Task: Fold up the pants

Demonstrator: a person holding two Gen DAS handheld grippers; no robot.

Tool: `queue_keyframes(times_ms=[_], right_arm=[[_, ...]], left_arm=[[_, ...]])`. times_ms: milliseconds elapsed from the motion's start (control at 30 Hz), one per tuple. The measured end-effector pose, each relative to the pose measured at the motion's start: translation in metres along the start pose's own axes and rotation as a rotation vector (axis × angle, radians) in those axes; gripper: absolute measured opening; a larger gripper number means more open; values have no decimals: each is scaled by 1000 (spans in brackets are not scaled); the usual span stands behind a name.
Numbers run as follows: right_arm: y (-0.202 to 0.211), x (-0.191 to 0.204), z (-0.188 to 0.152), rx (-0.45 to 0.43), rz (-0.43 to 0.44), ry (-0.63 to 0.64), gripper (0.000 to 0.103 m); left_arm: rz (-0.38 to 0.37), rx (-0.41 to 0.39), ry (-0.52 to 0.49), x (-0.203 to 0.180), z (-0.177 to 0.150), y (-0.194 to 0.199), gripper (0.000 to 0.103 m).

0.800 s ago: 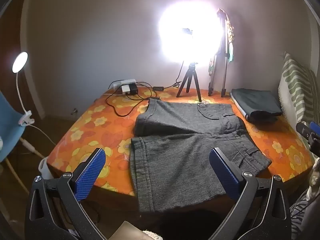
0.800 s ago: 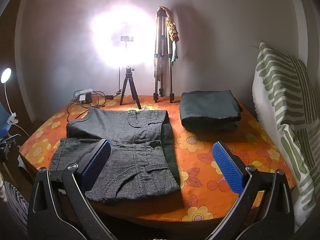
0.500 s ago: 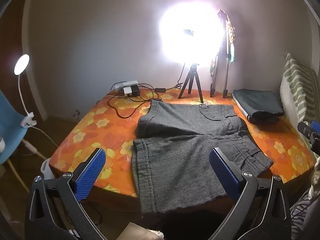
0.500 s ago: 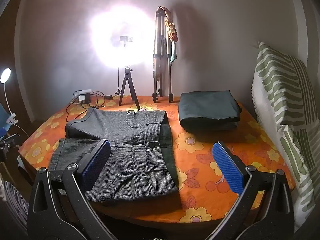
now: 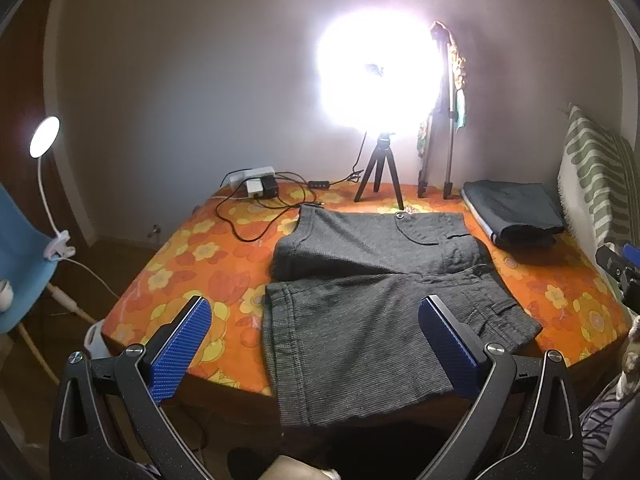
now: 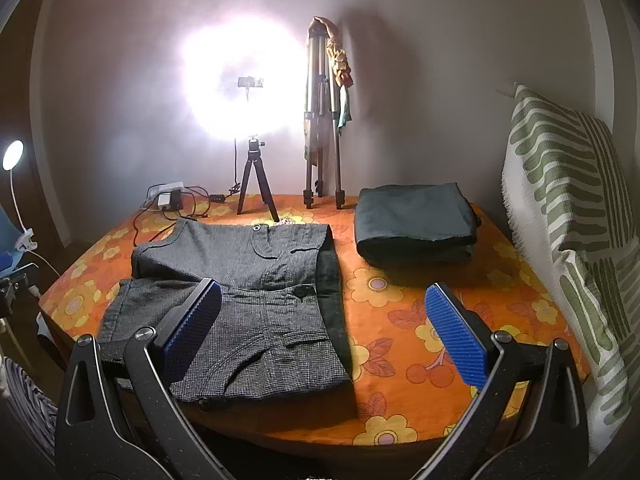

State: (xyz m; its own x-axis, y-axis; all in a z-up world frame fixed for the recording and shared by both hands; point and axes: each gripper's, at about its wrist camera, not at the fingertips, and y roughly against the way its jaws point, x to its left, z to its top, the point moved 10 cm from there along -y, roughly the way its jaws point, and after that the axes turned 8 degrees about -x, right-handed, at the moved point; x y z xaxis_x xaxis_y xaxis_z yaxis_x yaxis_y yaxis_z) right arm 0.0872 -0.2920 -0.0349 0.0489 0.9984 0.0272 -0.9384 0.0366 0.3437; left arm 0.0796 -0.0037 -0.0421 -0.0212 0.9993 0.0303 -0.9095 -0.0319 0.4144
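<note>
Left of the left hand-held gripper [image 5: 314, 332], a white clip lamp [image 5: 44, 136] curved on a thin bendy neck above a blue chair [image 5: 18, 256]. That hand-held gripper stood with its jaws wide apart and nothing between them, its ribbed blue pads [image 5: 180, 346] clear of the cloth. Ahead of it the grey pants [image 5: 376, 288], a coarse woven fabric with a button at the waistband, lay flat on the orange flower-print tabletop [image 5: 192, 256], one leg folded across toward the near edge and hanging slightly over it. Beyond them a bright round light [image 5: 376, 80] sat on a small black tripod [image 5: 380, 172], with a tangle of black cables [image 5: 256, 216] to its left. The right hand-held gripper [image 6: 324, 320] was likewise fully spread and empty, the pants [image 6: 256, 280] lying ahead and to its left. Ahead to its right a dark folded garment [image 6: 416, 220] formed a neat square stack, and further right hung a green-and-white patterned knit cover [image 6: 572, 208]. Compared with the earlier frames, both hand-held grippers had drawn back a little from the tabletop; the pants had not shifted.
</note>
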Motion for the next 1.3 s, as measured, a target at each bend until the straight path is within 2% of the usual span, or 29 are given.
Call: queue_keyframes(times_ms=[600, 1033, 1300], right_arm=[[11, -11, 7, -21, 3, -22, 103], [20, 6, 13, -16, 18, 1, 103], [4, 19, 9, 16, 69, 33, 103]], left_arm=[[-35, -23, -20, -5, 0, 3, 103], [-70, -33, -4, 0, 1, 7, 103], [-75, -15, -17, 4, -1, -4, 103]])
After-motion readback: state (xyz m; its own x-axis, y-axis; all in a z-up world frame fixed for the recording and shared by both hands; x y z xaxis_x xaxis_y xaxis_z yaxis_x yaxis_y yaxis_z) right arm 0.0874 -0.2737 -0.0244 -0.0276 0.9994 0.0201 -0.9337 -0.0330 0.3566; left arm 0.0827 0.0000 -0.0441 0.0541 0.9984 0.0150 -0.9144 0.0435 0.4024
